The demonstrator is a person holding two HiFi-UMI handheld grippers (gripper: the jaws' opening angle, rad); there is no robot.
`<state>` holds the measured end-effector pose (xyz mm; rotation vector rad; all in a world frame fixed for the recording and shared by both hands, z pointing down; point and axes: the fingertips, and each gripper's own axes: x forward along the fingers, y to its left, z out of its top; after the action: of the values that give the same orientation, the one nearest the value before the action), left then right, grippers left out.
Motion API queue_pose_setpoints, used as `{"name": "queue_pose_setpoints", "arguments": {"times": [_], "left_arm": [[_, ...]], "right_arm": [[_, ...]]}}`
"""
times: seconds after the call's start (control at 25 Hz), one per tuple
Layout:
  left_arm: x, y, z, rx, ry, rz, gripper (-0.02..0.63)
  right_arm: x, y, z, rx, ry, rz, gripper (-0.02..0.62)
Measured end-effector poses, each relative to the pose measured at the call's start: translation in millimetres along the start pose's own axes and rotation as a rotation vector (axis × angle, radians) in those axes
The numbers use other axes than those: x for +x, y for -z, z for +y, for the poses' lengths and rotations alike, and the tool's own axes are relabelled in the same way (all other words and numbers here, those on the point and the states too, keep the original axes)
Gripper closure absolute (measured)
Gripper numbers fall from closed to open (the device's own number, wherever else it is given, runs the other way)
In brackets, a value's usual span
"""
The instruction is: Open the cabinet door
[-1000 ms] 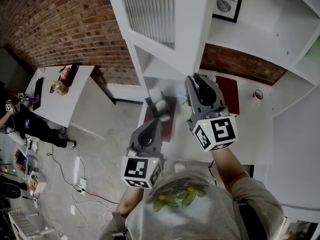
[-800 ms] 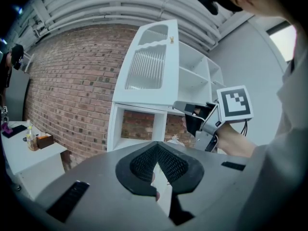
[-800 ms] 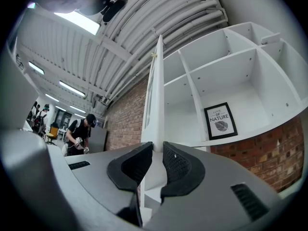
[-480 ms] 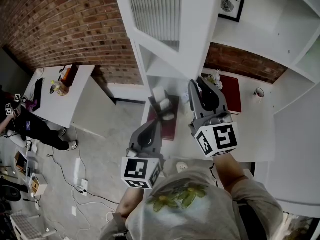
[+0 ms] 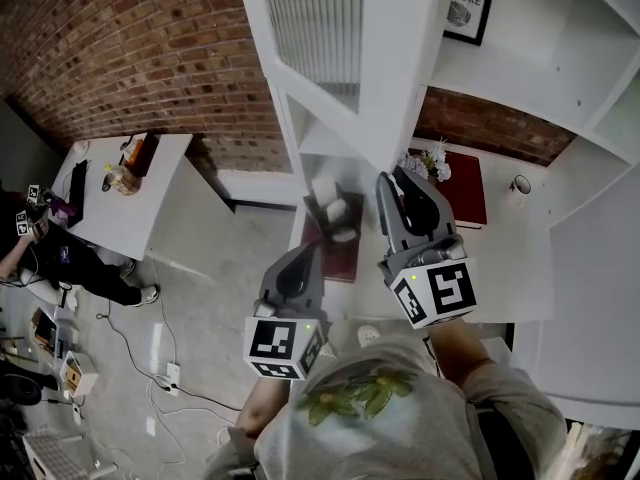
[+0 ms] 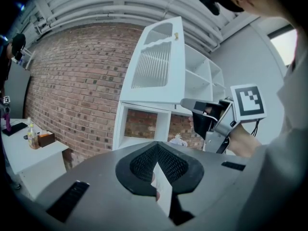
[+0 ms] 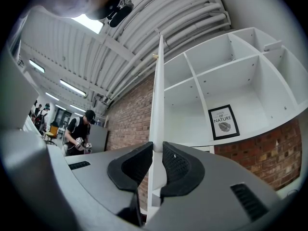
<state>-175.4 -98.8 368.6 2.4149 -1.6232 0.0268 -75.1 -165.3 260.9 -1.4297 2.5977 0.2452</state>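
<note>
Your right gripper is clamped on the cabinet door. In the right gripper view the door is edge-on, a thin white strip rising straight up between the two dark pads, and the jaws have just closed a little tighter on it. That view alone shows the grip. In the head view your gripper's body covers the place where it meets the door's lower free edge.

Only the left gripper view gives you the door's broad face, a ribbed pane in a white frame, with your right gripper reaching in at its lower corner. It also shows your left gripper with its jaws drawn together at the tips and nothing held, apart from the door.

The head view adds what lies below: the white counter and the red mats on it.

The door hangs at the left end of the white shelf unit, above the counter. Its long axis runs up and down. It stands swung out from the unit, with its free edge toward you and its ribbed face toward the brick wall.

By count, you have one door, two grippers, two red mats and one framed print on a shelf. One person stands far off in the background.
</note>
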Motion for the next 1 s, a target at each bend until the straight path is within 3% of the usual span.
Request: {"name": "queue_pose_setpoints", "arguments": {"times": [1.0], "left_arm": [[-9.6,4.6,17.6,-0.039,-0.060,0.004,0.598]], "right_arm": [[-4.3,-4.9,38.4,0.011,-0.133,0.001,0.528]]}}
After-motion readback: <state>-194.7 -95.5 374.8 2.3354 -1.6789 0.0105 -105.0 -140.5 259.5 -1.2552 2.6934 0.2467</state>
